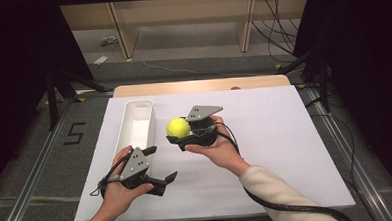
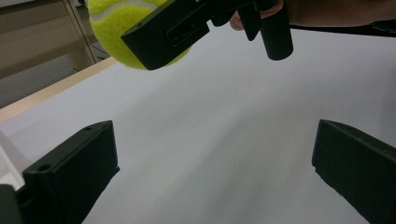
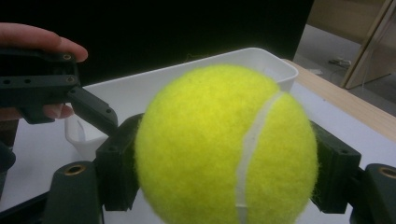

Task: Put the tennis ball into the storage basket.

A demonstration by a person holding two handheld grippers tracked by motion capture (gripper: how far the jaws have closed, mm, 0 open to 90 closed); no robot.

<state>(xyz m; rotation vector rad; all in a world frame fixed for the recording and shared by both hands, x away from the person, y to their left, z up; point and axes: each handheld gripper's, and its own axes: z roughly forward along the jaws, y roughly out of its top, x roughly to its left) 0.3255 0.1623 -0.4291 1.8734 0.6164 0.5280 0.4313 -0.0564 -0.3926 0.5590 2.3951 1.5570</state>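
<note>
At the left of the high view, a grey floor (image 1: 31, 162) carries a black mark shaped like a 5 (image 1: 74, 133) beside a metal rail (image 1: 34, 185), with dark stands above it. Next comes the white sheet (image 1: 281, 152) that covers most of the table; a strip of bare wooden tabletop (image 1: 203, 85) shows along its far edge. On the sheet's left part lies a long white tray (image 1: 138, 124), set lengthwise away from the person. Near its close end the left gripper (image 1: 159, 167) is held low over the sheet, its jaws spread wide with nothing between them. Just right of the tray, the right gripper (image 1: 177, 134) clamps the yellow tennis ball (image 1: 178, 127) between its jaws, above the sheet at the tray's side; a pale sleeve (image 1: 277, 192) leads back from that hand. Beyond the table stand pale wooden shelf frames (image 1: 180, 21) on the floor, and at the far right dark cables (image 1: 275, 27) hang down.
</note>
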